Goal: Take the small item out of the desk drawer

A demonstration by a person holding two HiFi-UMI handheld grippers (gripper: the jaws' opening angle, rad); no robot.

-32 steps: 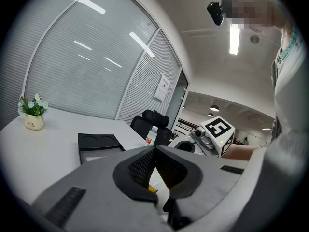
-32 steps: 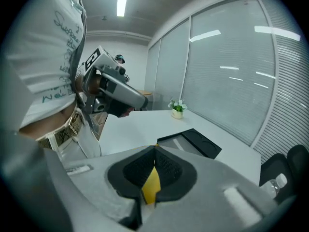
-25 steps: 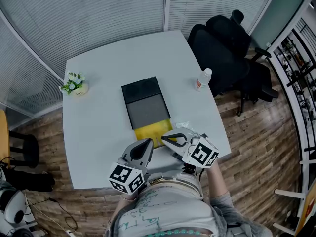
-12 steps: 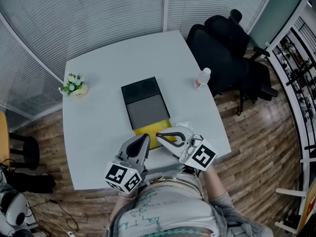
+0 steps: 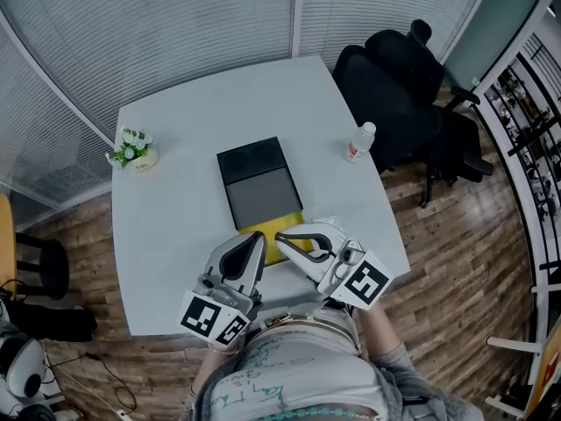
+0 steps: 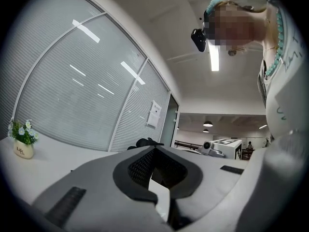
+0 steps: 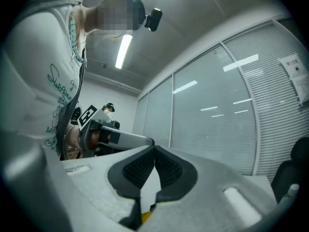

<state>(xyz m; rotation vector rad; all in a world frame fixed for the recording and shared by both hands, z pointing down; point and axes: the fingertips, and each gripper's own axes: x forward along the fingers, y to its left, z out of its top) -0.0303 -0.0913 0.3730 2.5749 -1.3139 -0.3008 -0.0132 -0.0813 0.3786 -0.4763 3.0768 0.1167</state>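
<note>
At the near edge of the white table [image 5: 175,191], in the head view, both grippers are held level in front of the person, tips towards the far side. The left gripper [image 5: 259,239] and the right gripper [image 5: 280,238] sit side by side, close but apart. Just beyond them a dark box [image 5: 259,182] lies in the middle of the table, with a yellow part [image 5: 282,224] sticking out at its near end; the right gripper's tip is over that yellow part. A flower pot [image 5: 133,150] stands far left, a bottle [image 5: 359,140] far right, and a black chair [image 5: 394,86] stands beyond the table's right corner. No small item can be made out here.

In the left gripper view, the jaws meet at their tips with nothing between them. The pot shows at far left.

In the right gripper view, the jaws are likewise pressed together at the tips. A sliver of yellow shows low in the gap behind them; whether it is gripped I cannot tell. The left gripper shows beyond, at left.
</note>
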